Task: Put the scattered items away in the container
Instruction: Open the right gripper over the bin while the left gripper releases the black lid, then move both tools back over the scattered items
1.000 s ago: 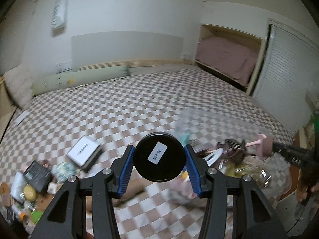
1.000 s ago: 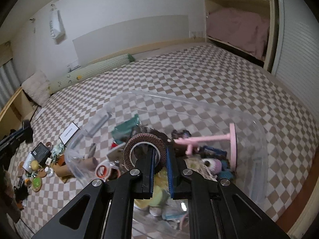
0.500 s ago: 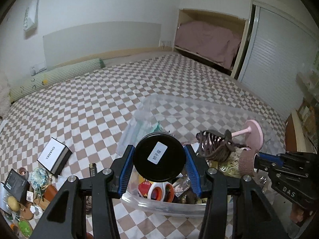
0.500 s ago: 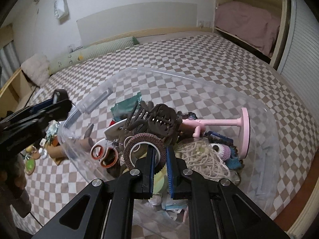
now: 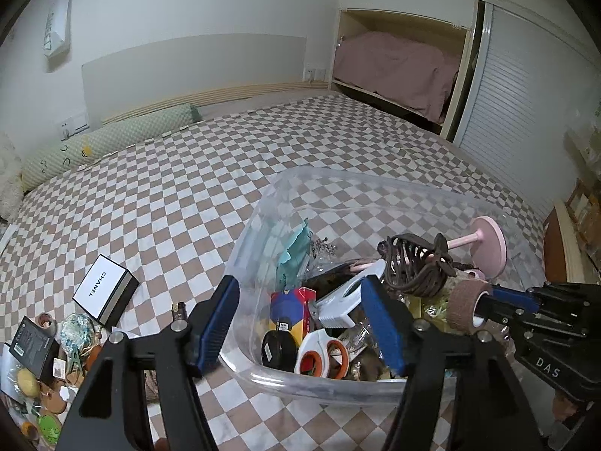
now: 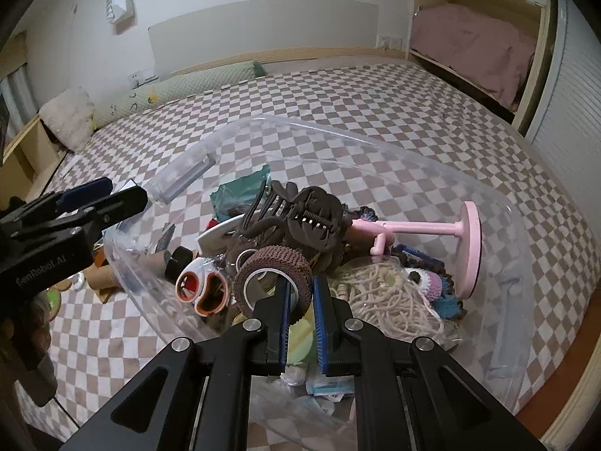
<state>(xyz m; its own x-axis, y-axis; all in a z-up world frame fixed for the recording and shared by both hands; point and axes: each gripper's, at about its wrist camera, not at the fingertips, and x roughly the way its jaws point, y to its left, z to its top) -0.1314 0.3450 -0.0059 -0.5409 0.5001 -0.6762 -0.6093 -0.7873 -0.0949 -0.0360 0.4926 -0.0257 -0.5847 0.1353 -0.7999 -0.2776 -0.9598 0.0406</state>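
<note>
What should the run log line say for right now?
left tongs: opening, empty | black jar: in clear bin | right tongs: shut on brown tape roll over bin

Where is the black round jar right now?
In the left wrist view the black round jar lies inside the clear bin, near its front wall, beside the orange-handled scissors and below the colourful box.

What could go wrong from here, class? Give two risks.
The brown fabric-tape roll, pinched in the right gripper, may tumble off the heaped pile topped by the brown hair claw once released. The left gripper, jaws opening and empty, straddles the clear plastic bin at its near rim and might snag it when lifting.
</note>
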